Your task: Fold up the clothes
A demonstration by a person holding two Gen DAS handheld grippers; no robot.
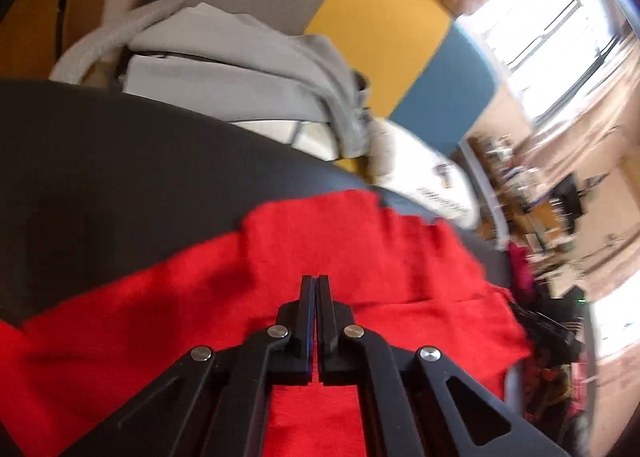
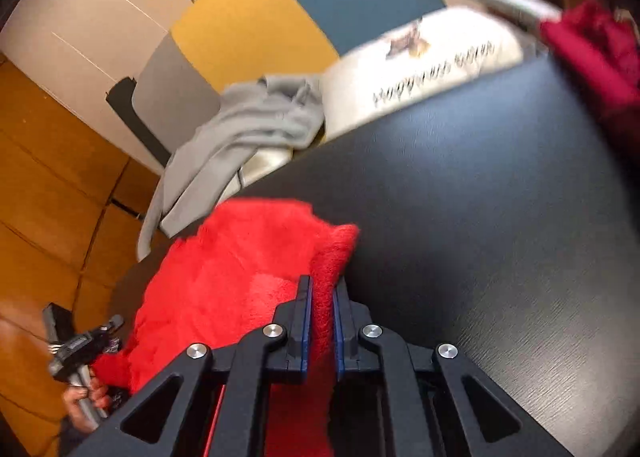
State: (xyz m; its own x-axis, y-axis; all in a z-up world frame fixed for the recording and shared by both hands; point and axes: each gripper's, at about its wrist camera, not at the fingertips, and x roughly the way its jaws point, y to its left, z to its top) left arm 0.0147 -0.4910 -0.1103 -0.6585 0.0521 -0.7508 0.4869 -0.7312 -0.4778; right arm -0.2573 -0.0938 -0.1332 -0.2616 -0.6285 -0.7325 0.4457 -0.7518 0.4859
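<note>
The right gripper (image 2: pixel 320 283) is clamping a thick ridge of the red garment (image 2: pixel 224 277) between its blue-lined pads, jaws narrowed onto the bunched fleece. The left gripper (image 1: pixel 317 283) is showing its 2 fingers pressed together with almost no gap; whether a thin layer of the same red garment (image 1: pixel 360 249) is pinched at the tips is impossible to tell, since the cloth is lying directly beneath them. The garment is resting on the dark table (image 2: pixel 500 217), part of it trailing over the near edge.

Risks, as I judge them: the right grip is sitting close to the fold's edge, so a sharp pull could be slipping the fleece out; if the left jaws are holding nothing, only 1 corner would be travelling and the fold would be skewing. The overhanging portion could be dragging the whole piece off the table.

The fabric is looking fuzzy, soft and thick, bunching into rounded ridges. The tabletop is smooth with a faint grain, offering little friction. Beyond it, a limp grey garment (image 2: pixel 240 125) is draping over a pale printed cushion (image 2: pixel 420 57)
</note>
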